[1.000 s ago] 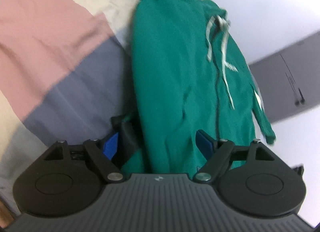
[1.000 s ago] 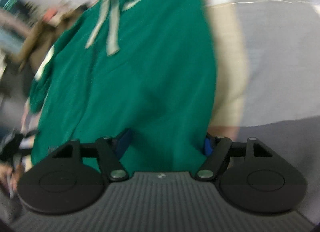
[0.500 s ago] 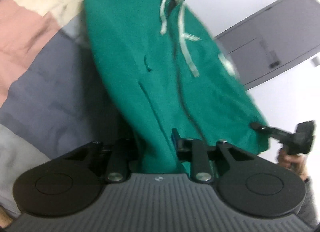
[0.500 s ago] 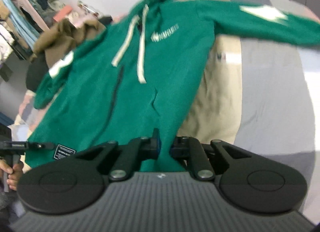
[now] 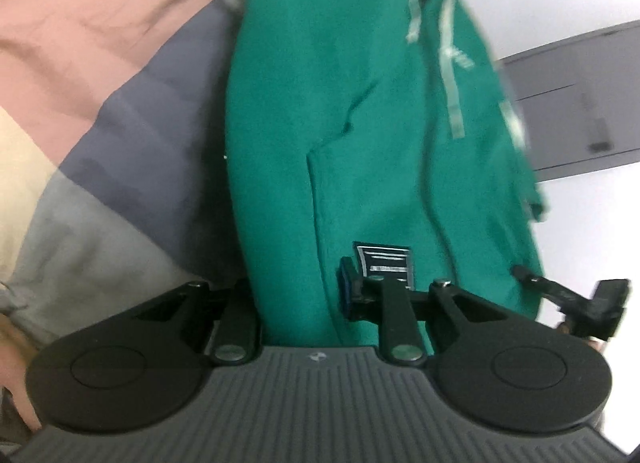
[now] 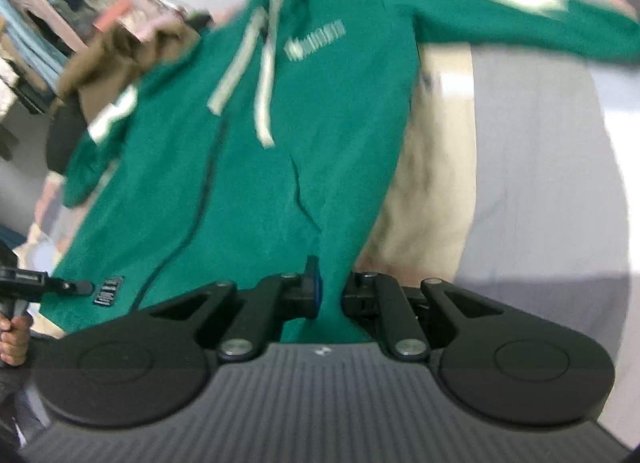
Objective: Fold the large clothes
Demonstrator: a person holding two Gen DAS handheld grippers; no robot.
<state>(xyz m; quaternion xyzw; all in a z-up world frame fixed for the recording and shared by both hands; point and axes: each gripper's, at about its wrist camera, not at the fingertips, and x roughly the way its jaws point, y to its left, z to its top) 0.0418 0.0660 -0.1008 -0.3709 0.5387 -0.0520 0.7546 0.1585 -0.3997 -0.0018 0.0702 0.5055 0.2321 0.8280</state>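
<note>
Both tongs bite: our left tongs (image 5: 298, 299) have just clamped onto the bottom hem of the green hoodie (image 5: 360, 123), beside its black label (image 5: 384, 265), and our right tongs (image 6: 330, 297) have just pinched the hem's other corner. Beyond them the hoodie stretches across the bed's patchwork cover (image 5: 120, 103), drawstrings (image 6: 244, 75) trailing, one sleeve (image 6: 520, 15) flung sideways.

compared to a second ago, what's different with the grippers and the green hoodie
Both jaws stood open around the hoodie's hem; they have just been closing, and now the left hand-held gripper and right hand-held gripper each pinch the green hoodie at its bottom edge. More of it now shows: drawstrings, chest print, a sleeve. The hoodie's upper part lies on the patchwork bedspread as before.
</note>
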